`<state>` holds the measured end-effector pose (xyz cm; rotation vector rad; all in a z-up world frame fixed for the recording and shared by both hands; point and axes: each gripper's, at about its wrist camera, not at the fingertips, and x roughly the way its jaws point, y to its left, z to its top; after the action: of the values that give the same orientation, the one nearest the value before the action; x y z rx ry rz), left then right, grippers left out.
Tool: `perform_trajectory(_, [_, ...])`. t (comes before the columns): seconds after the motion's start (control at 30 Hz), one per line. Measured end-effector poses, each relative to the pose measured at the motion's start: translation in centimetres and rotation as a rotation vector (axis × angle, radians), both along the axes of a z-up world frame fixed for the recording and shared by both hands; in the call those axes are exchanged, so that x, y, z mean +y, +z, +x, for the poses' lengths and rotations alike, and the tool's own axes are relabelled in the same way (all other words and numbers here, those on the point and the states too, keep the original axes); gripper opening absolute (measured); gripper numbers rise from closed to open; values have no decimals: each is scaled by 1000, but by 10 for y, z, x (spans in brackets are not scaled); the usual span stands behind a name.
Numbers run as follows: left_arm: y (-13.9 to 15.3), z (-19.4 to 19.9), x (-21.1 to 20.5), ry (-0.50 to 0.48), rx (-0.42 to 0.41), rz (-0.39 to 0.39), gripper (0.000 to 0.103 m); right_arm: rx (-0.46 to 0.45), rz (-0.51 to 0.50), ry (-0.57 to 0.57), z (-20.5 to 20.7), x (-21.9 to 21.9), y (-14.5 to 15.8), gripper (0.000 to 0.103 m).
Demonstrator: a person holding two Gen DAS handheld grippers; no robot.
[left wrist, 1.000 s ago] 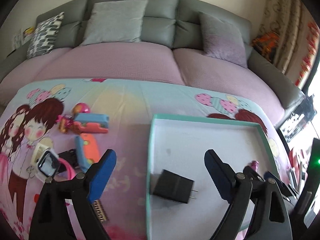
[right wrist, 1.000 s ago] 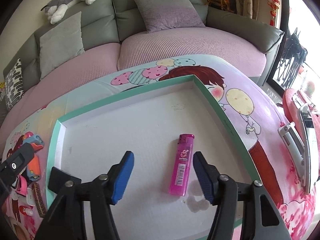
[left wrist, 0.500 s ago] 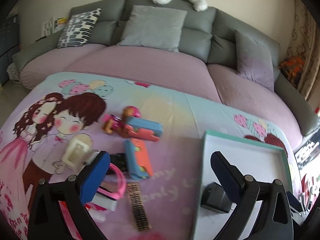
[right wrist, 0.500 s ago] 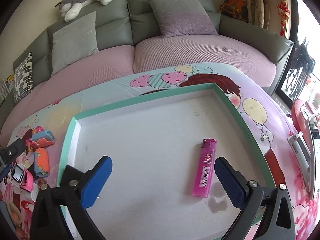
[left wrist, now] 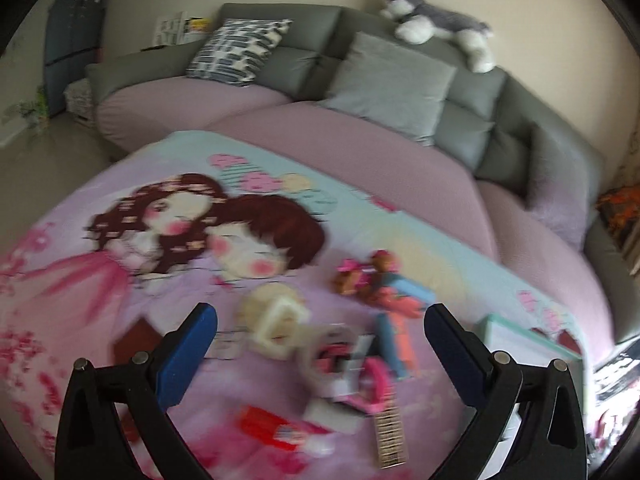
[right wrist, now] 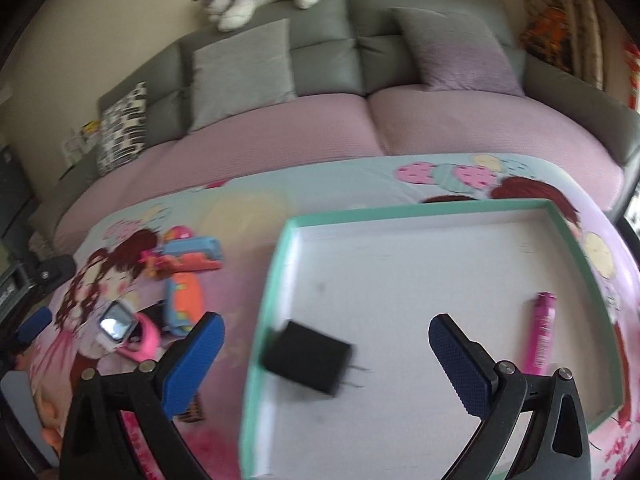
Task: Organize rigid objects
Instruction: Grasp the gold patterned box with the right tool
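Observation:
A teal-rimmed white tray (right wrist: pixel 420 210) lies on the cartoon-print cloth, holding a black charger plug (right wrist: pixel 308 354) and a pink lighter (right wrist: pixel 540 332). My right gripper (right wrist: pixel 326 360) is open and empty above the tray's left part, over the plug. My left gripper (left wrist: pixel 320 348) is open and empty above a blurred pile of small items: a pink smartwatch (left wrist: pixel 360 372), a blue-orange toy (left wrist: pixel 394 340), a cream block (left wrist: pixel 276 320), a brown comb-like strip (left wrist: pixel 388 432). The watch (right wrist: pixel 124 332) and blue-orange toys (right wrist: pixel 184 300) also show in the right wrist view.
A grey and pink sofa (left wrist: pixel 360 120) with cushions and a plush husky (left wrist: pixel 436 28) runs behind the table. A tray corner (left wrist: pixel 528 332) shows at the right in the left wrist view. A red packet (left wrist: pixel 268 428) lies near the front.
Both views swung left. My left gripper moved off the tray to above the item pile. My right gripper moved left from the lighter to over the plug. Both stayed open.

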<state>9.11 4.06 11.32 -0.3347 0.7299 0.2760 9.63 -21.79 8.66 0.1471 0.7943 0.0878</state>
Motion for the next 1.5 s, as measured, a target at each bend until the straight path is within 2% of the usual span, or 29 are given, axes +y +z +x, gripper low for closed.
perform_trajectory(0.13, [-8, -7, 21, 73, 90, 70, 103, -1, -15, 120, -3, 38, -5, 103])
perform_trajectory(0.27, [-25, -15, 38, 77, 162, 33, 103, -6, -34, 222, -9, 70, -9, 103])
perform_trajectory(0.33, [-33, -18, 42, 71, 198, 39, 103, 1, -41, 272, -10, 87, -14, 100])
perform_trajectory(0.43, [-43, -18, 45, 66, 260, 72, 103, 31, -66, 314, -12, 104, -24, 90])
perform_trajectory(0.53, [-50, -19, 46, 28, 288, 79, 103, 68, -75, 340, -11, 112, -35, 80])
perform_trajectory(0.73, [-58, -15, 46, -11, 304, 46, 103, 131, -97, 364, -7, 118, -51, 60])
perform_trajectory(0.8, [-61, -13, 44, -30, 314, 43, 103, 150, -97, 359, -4, 119, -55, 49])
perform_trajectory(1.03, [-70, -6, 34, -121, 335, 17, 103, 172, -100, 344, 1, 121, -64, 44])
perform_trajectory(1.1, [-71, -4, 29, -145, 341, 21, 103, 173, -106, 347, 0, 121, -65, 36])
perform_trajectory(1.23, [-73, -2, 22, -193, 339, 7, 103, 175, -104, 340, 0, 119, -65, 31])
perform_trajectory(1.3, [-73, -2, 19, -208, 338, 11, 103, 178, -106, 340, 0, 119, -65, 24])
perform_trajectory(1.5, [-73, 0, 10, -259, 338, 10, 103, 181, -79, 324, -2, 112, -62, 23])
